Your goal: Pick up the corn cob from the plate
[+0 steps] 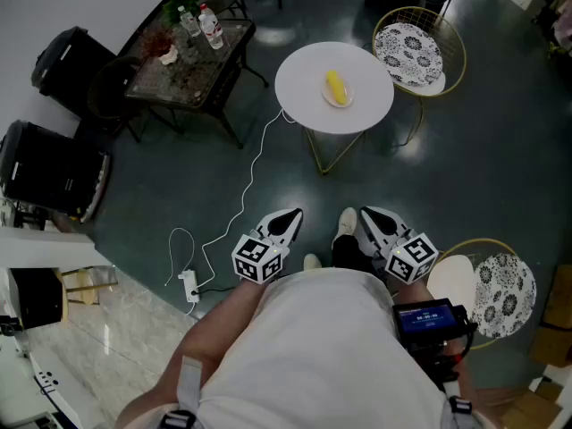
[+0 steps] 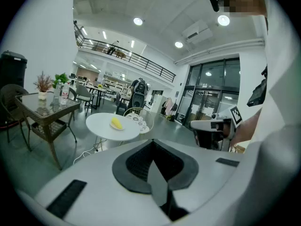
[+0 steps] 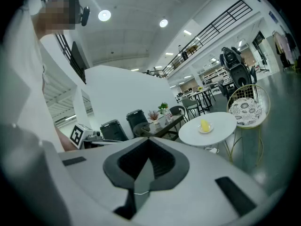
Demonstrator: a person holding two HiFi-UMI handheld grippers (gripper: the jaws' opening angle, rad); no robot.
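A yellow corn cob [image 1: 336, 87] lies on a small plate [image 1: 343, 102] in the middle of a round white table [image 1: 304, 83]. The table stands well ahead of me across the floor. Both grippers are held close to my body, far short of the table. My left gripper [image 1: 290, 216] has its jaws together with nothing between them, and my right gripper [image 1: 367, 214] looks the same. In the left gripper view the corn cob [image 2: 116, 123] shows far off beyond the shut jaws. The right gripper view also has the corn cob [image 3: 205, 125] in the distance.
A glass-top table [image 1: 192, 70] with bottles and a plant stands at the left. A gold wire chair [image 1: 414, 54] is beside the round table, another chair [image 1: 497, 291] at my right. A white cable [image 1: 243, 206] runs over the floor to a power strip [image 1: 189, 286]. Black bins [image 1: 55, 170] are at the far left.
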